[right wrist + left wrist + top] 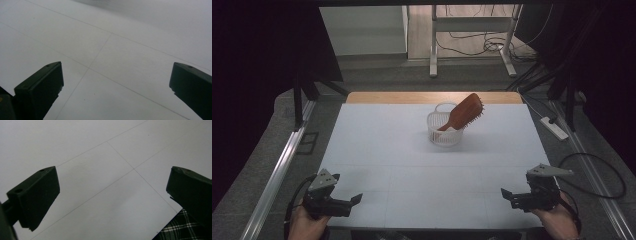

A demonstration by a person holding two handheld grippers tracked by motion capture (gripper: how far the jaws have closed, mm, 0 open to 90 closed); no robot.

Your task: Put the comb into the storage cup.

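The brown hairbrush is leaned in the white basket, far from both tools. The right tool is nearer. Both tools are held wide, empty.

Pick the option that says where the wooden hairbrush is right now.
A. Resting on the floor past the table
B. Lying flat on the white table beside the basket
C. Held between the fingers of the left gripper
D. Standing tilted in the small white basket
D: in the high view the hairbrush leans with its handle down inside the white basket, its head sticking up and out to the right, far from both grippers.
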